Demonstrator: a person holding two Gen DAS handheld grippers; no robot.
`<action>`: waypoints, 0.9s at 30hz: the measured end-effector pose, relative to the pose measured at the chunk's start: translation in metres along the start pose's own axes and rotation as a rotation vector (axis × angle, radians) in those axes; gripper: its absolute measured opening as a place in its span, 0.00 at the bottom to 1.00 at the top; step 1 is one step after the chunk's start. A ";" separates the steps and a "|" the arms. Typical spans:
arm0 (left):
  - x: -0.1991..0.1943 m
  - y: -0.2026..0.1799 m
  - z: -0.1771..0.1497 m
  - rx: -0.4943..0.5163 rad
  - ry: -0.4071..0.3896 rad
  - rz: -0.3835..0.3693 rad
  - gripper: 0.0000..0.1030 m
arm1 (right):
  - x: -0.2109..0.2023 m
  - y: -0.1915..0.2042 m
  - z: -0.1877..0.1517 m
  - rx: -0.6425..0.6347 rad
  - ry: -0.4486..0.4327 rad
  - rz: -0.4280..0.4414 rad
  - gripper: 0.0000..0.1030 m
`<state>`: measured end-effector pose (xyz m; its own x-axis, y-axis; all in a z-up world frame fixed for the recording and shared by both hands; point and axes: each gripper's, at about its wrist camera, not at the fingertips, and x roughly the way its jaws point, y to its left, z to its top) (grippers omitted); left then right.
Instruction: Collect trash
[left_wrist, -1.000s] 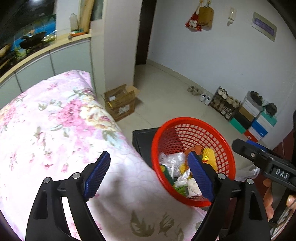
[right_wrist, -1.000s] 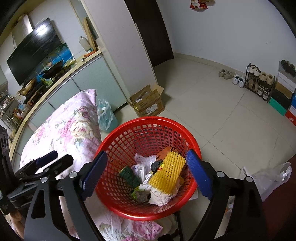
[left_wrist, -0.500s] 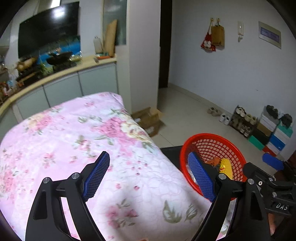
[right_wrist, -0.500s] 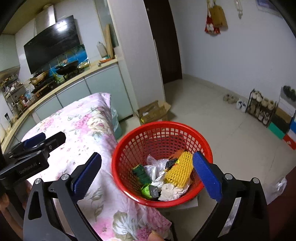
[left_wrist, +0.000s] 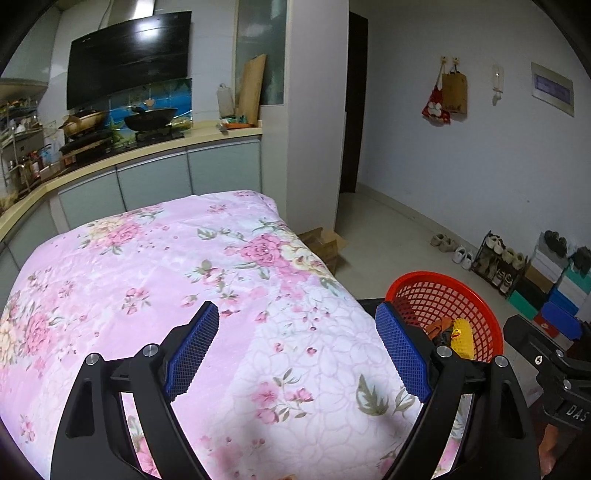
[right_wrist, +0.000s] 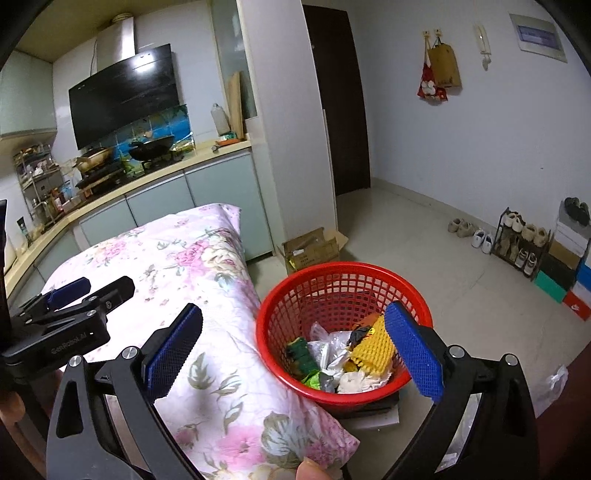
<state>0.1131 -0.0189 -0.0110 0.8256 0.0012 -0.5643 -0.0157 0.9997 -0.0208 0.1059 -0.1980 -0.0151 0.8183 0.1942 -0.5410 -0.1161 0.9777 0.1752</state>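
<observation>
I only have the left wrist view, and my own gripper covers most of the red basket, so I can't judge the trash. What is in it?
Observer: The right wrist view shows the red basket holding a yellow foam net, a green packet, clear plastic and crumpled white paper.
Operator: Is the right gripper carrying anything?
Observer: No. The right gripper has just been opening its jaws; they stand wide and hold nothing.
Operator: Anything loose outside the basket?
Observer: A pale plastic bag lies on the floor to the right of the basket. I cannot tell whether it is trash.
</observation>
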 end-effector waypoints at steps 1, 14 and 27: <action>-0.001 0.001 -0.001 -0.004 0.000 0.002 0.82 | 0.000 0.002 -0.001 0.000 0.002 0.001 0.93; -0.012 0.009 -0.003 -0.015 -0.018 0.019 0.82 | -0.006 0.015 -0.005 -0.019 -0.005 0.006 0.93; -0.015 0.010 -0.006 -0.014 -0.016 0.017 0.82 | -0.008 0.012 -0.005 -0.009 -0.001 -0.007 0.93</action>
<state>0.0970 -0.0096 -0.0076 0.8342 0.0188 -0.5511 -0.0374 0.9990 -0.0227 0.0953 -0.1878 -0.0129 0.8200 0.1868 -0.5410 -0.1149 0.9797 0.1640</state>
